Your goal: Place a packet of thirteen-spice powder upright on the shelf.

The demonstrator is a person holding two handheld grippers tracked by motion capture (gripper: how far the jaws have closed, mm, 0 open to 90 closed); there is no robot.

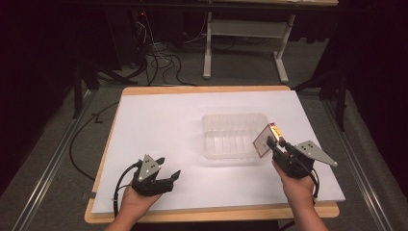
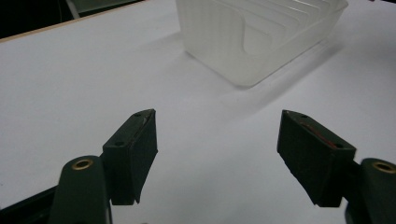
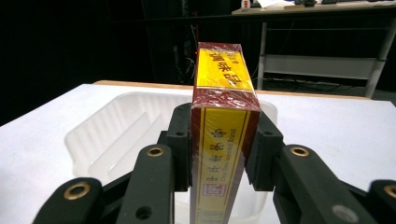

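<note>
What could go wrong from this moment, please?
1. The right gripper pinches the box by its narrow sides; wrapped in glossy film, it might slip or tilt.
2. The tray looks light and the left gripper is open, away from it; a bump from the box might push it.

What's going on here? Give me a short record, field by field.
Setting: table under a white sheet, person holding two tools
Left hand-held gripper: open, holding nothing, low over the sheet
Right hand-held gripper: shut on a box
Box: red and yellow, wrapped in clear film, held beside the tray's right end
Tray: clear plastic, ribbed, empty, mid-table
</note>
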